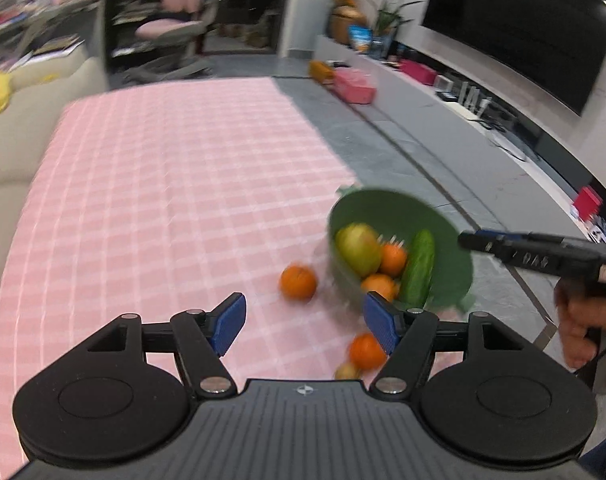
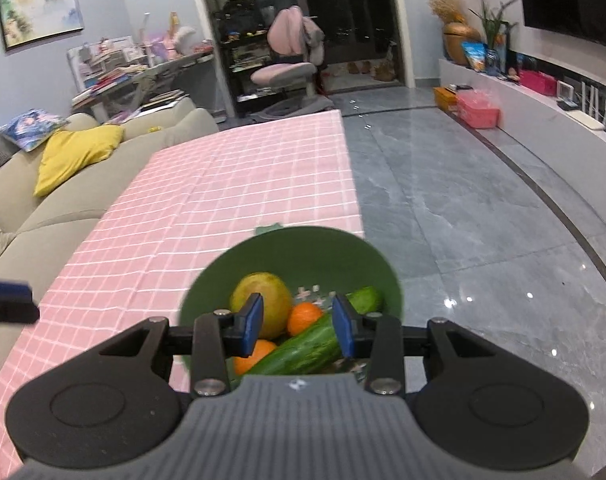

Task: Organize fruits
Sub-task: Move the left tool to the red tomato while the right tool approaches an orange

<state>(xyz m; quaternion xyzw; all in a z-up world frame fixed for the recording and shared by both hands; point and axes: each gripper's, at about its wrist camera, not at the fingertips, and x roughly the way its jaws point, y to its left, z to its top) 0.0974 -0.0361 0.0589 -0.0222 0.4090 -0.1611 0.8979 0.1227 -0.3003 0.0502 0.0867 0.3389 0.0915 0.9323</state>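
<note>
A green bowl (image 1: 387,208) (image 2: 303,248) stands at the right edge of the pink checked tablecloth (image 1: 163,180). It holds a yellow-green fruit (image 1: 359,248) (image 2: 261,292), two oranges (image 1: 393,258) (image 2: 305,316) and a cucumber (image 1: 419,268) (image 2: 303,348). Left of the bowl, two more oranges (image 1: 298,282) (image 1: 365,350) and a small yellowish fruit (image 1: 347,371) lie on the cloth. My left gripper (image 1: 303,312) is open wide above the cloth, with nothing between its pads. My right gripper (image 2: 299,324) (image 1: 469,240) hangs over the bowl, jaws apart and empty.
A beige sofa (image 2: 23,208) with a yellow cushion (image 2: 75,156) runs along the table's left side. Grey tiled floor (image 2: 463,220) lies right of the table. A low TV console (image 1: 483,120) with boxes stands further right. A hand (image 1: 583,320) holds the right gripper.
</note>
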